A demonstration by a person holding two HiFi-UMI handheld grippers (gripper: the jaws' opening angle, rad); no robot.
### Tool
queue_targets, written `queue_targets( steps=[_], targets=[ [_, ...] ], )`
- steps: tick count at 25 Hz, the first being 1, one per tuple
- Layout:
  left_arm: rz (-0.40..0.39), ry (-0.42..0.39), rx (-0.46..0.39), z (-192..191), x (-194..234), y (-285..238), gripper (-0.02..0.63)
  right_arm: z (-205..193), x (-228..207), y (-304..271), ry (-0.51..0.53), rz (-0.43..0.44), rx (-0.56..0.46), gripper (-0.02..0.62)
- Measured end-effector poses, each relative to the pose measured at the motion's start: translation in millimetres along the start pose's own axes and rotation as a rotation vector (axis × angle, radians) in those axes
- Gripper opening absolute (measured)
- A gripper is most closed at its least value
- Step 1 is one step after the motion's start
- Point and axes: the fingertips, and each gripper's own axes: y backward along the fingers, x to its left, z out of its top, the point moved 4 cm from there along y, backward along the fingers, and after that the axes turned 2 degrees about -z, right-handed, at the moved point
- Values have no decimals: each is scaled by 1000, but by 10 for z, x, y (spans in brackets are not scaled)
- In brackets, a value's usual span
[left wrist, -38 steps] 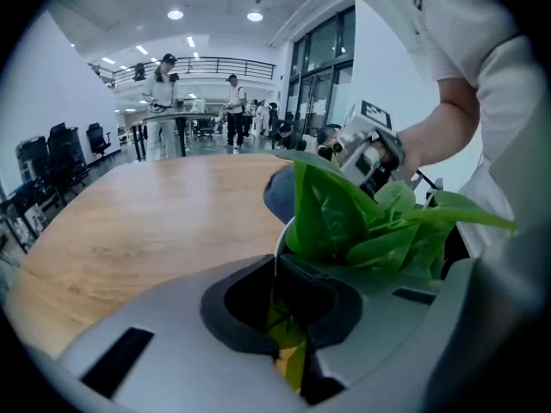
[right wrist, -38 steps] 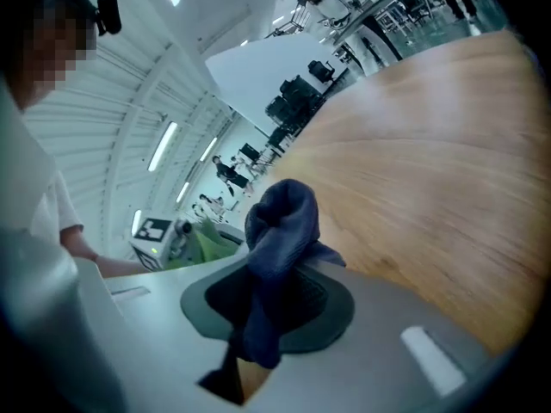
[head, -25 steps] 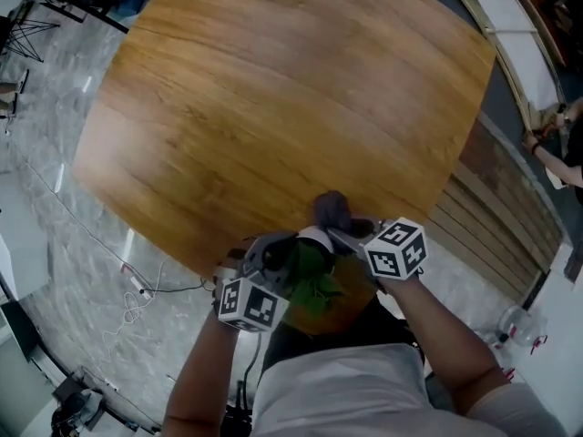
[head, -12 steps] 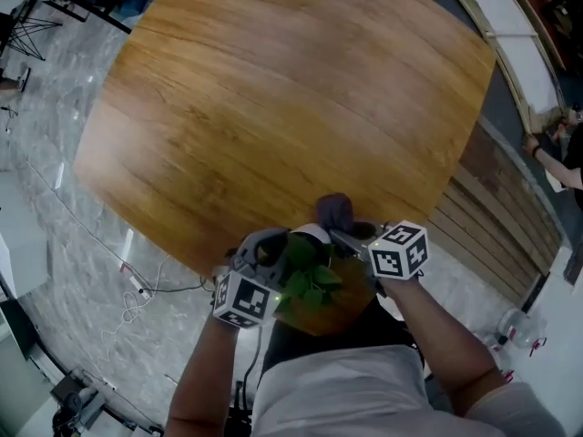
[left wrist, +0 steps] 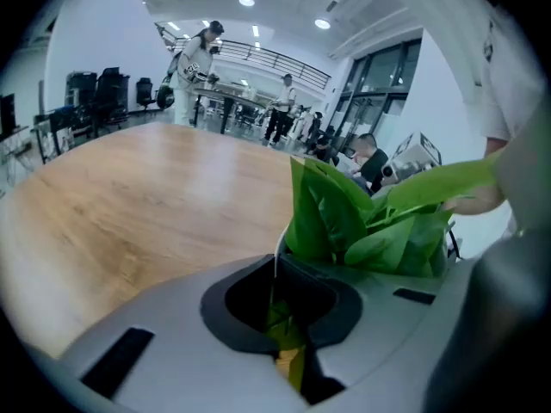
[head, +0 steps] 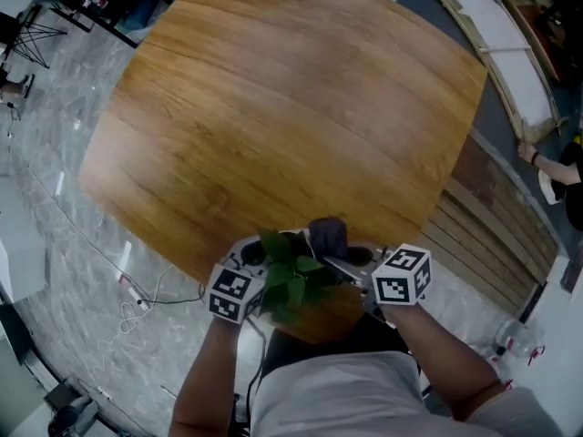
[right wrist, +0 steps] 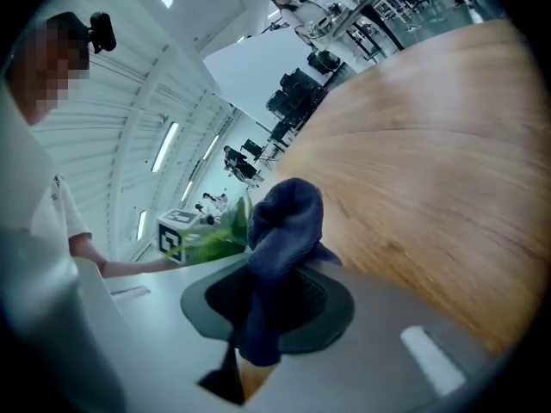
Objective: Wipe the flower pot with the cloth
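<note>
Down at the near edge of the wooden worktop (head: 273, 107), the left tongs (left wrist: 280, 308) are pressed onto the thin white rim of the flower pot (left wrist: 278, 256). The pot holds a green leafy plant (left wrist: 344, 222), whose leaves spill over the tongs. Just beside the plant, the right tongs (right wrist: 258, 317) pinch a bunched dark blue cloth (right wrist: 280, 231), its wad standing up above them.

Open-plan office hall | recessed ceiling lights (left wrist: 247, 1), railed gallery (left wrist: 275, 58), glazed wall (left wrist: 383, 101) | black office chairs (left wrist: 103, 89), people (left wrist: 196, 58) standing about | marble floor (head: 64, 208), trailing cable (head: 137, 294) beside wooden bench (head: 273, 107)
</note>
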Motion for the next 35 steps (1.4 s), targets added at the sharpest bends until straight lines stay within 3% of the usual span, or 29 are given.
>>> queue_targets(
  steps=[6,9,13,15,18,21,24,31,35],
  targets=[
    [27,183,-41,-27,204,-31,18,-158,-657,-259,-52,-139,-20,61],
    [52,284,-39,-79,269,-23,18,-95,-430,-240,-25,-112,-42,61],
    [85,459,-45,-72,277,30,18,-21,191,-148,-14,16,-63,61],
    [86,518,-39,-90,286,39,18,-31,301,-173,21,14,-62,61],
    [83,592,-52,-116,377,31,18,-81,2,-271,15,-54,-70,61],
    [81,639,-80,-42,456,-14,18,-142,-429,-329,-14,-129,-76,61],
    [58,683,-88,-49,487,-93,17,-127,-538,-369,-22,-131,-106,61],
    [51,816,-79,-220,485,-102,18,50,260,-469,36,28,-131,61],
    [40,849,-74,-194,448,-100,18,82,206,-448,42,12,-122,61]
  ],
)
